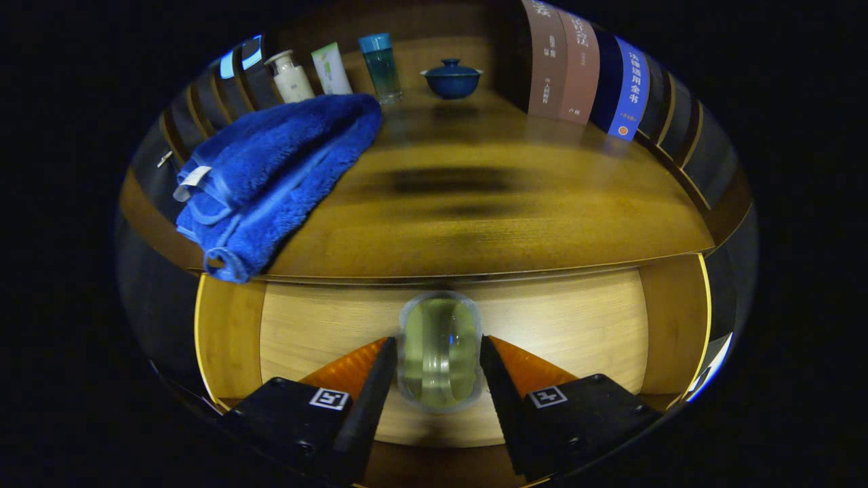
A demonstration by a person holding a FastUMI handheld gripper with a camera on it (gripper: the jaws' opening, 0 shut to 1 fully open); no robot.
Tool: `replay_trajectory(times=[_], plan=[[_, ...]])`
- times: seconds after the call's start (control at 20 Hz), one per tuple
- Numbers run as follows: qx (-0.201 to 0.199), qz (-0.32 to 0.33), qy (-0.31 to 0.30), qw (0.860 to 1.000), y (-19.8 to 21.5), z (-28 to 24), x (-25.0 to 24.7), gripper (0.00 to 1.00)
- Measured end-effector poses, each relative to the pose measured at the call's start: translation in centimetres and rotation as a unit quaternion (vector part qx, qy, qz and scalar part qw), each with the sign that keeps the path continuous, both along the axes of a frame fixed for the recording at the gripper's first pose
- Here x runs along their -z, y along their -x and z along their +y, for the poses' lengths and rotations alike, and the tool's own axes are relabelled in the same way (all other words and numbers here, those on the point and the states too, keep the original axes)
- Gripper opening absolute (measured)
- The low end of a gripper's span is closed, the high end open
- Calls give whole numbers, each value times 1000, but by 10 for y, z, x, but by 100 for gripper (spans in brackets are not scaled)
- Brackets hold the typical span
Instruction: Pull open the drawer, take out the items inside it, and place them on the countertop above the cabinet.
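A clear glass cup (439, 366) sits between my fingers, and my gripper (438, 342) is shut on it, one finger pressed on each side. Behind and below the cup lies the open drawer (576, 325), its pale wooden inside showing. Just above the cup runs the front edge of the wooden countertop (475, 230). A folded blue towel (271, 169) lies on the countertop's left part, with one corner hanging over the front edge.
At the back of the countertop stand a white pump bottle (291, 78), a white tube (331, 68), a teal bottle (381, 66) and a blue lidded bowl (451, 78). Upright books (583, 68) line the right side. The counter's middle shows bare wood.
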State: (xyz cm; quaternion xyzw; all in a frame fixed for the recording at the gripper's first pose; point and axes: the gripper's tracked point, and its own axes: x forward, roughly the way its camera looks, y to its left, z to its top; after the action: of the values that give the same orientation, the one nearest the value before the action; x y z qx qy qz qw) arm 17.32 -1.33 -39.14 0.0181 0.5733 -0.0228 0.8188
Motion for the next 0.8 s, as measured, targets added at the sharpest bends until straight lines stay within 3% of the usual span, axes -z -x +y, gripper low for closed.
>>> replay_trajectory(times=[0.2, 0.6, 0.8], plan=[[-5, 22, 5, 1000, 1, -2, 9, 46], [-36, 39, 21, 998, 3, 7, 15, 45], [-30, 37, 28, 998, 2, 4, 17, 45]])
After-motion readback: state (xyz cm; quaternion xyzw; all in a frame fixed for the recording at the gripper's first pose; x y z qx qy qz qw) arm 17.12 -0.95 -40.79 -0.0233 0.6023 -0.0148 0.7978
